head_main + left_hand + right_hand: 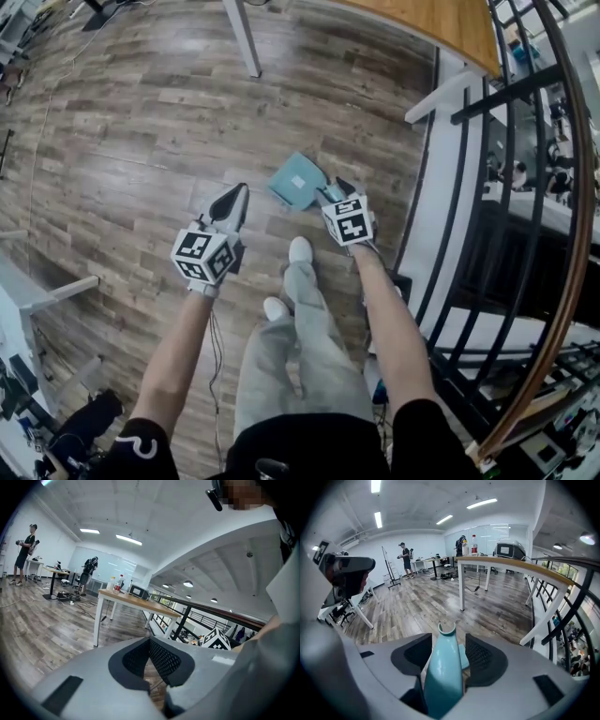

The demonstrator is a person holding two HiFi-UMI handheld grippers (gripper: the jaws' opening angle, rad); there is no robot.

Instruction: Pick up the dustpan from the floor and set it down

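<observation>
The teal dustpan (293,181) lies on the wooden floor just ahead of the person's feet, pan part to the left, handle towards the right. My right gripper (330,191) is low over that handle. In the right gripper view the teal handle (443,667) runs up between the two dark pads of my right gripper (447,644), with a narrow gap on each side, so the jaws stand open around it. My left gripper (234,194) hangs to the left of the dustpan, apart from it. Its tips (150,641) meet, with nothing between them.
A black railing (525,187) and a white ledge (441,216) run close along the right. A white table leg (246,42) and a wooden tabletop (441,23) stand beyond the dustpan. The person's shoes (300,250) are right behind it. People stand far off at desks (405,557).
</observation>
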